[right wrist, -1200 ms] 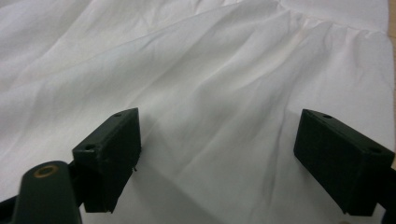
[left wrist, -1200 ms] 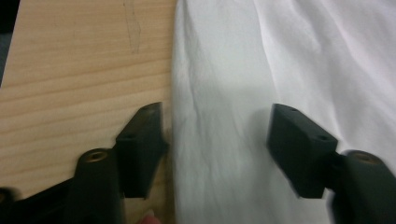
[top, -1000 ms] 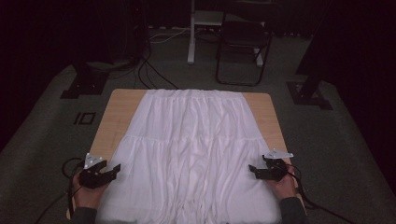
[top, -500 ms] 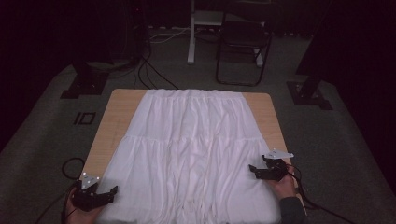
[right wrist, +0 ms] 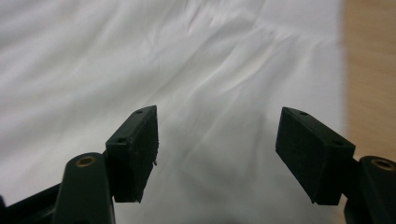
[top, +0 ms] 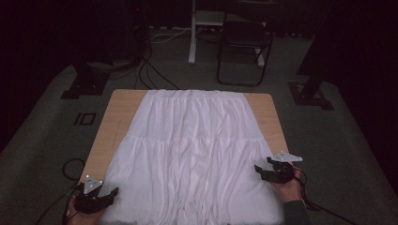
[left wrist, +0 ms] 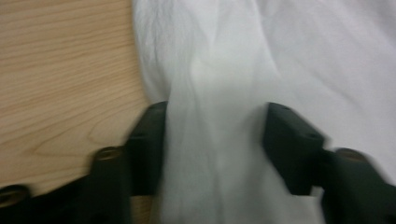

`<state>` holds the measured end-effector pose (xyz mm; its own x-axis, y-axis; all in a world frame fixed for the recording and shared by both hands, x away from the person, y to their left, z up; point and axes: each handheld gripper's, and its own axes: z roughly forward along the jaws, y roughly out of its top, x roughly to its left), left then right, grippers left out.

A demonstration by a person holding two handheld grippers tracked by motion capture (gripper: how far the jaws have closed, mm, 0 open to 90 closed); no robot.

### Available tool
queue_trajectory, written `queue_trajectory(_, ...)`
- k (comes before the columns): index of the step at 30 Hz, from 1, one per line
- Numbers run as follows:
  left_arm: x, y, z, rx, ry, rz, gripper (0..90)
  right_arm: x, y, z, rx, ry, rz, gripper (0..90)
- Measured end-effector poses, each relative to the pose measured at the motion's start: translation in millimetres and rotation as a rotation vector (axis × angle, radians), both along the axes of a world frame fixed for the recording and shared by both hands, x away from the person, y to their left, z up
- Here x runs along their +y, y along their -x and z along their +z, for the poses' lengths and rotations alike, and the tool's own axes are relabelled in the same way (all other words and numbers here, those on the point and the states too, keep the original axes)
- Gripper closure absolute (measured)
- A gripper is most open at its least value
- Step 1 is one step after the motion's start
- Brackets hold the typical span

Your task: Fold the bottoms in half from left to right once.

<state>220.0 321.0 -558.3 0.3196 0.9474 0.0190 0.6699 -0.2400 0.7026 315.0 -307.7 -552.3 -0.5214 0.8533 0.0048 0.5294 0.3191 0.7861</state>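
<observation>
Two grippers sit at the near corners of a white tiered skirt (top: pixel 190 154) that lies spread flat over the wooden table (top: pixel 117 110), its gathered waistband toward the upper centre of the high view and its wide hem at the bottom edge. Working both hem corners at once looks like the way to lift or fold the garment evenly, which would explain the symmetric stance.

At the lower left of the high view, the left gripper (top: pixel 109 194) reaches in from the table's edge. In the left gripper view a raised fold of the skirt's fabric (left wrist: pixel 215 154) runs up between the two black jaws, which have just been closing around it; they stand partly apart, and through the blur I cannot tell whether the pads already press the cloth.

At the lower right of the high view, the right gripper (top: pixel 264 170) hovers over the hem near the skirt's side edge. Its jaws have just been closing a little yet stand wide apart, with flat cloth beneath them in the right gripper view (right wrist: pixel 217 140) and nothing pinched.
</observation>
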Motion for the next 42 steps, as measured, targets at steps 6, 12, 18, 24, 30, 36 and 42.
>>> queue_trajectory(6, -2.5, -2.3, 1.2, 0.003, 0.018, -0.029, 75.7, -12.1, 42.0, 10.1, 0.013, 0.05, -0.05, 12.6)
queue_trajectory(12, -2.3, -4.1, 1.6, 0.004, 0.017, -0.04, 85.4, -18.5, 57.3, -14.4, 0.073, 0.134, -0.117, 10.4)
queue_trajectory(18, 4.9, -6.2, 1.5, -0.002, 0.01, -0.018, 86.3, -27.8, 52.2, -16.6, 0.075, 0.047, -0.061, 56.0)
queue_trajectory(24, 9.5, -4.2, 0.9, -0.017, -0.006, 0.006, 86.6, -45.8, 51.1, -14.1, 0.086, 0.058, -0.164, 88.7)
queue_trajectory(30, 15.2, -4.4, 1.1, -0.018, -0.012, 0.026, 86.9, -70.7, 57.2, -15.0, 0.104, 0.018, -0.289, 89.0)
queue_trajectory(36, 14.5, -4.3, 1.1, -0.021, -0.022, 0.027, 86.9, -65.9, 55.9, -15.0, 0.059, -0.053, -0.225, 50.0)
queue_trajectory(42, 15.9, -5.3, 1.5, -0.024, -0.04, 0.033, 87.0, -53.6, 45.9, -18.6, 0.075, 0.027, -0.255, 39.4)
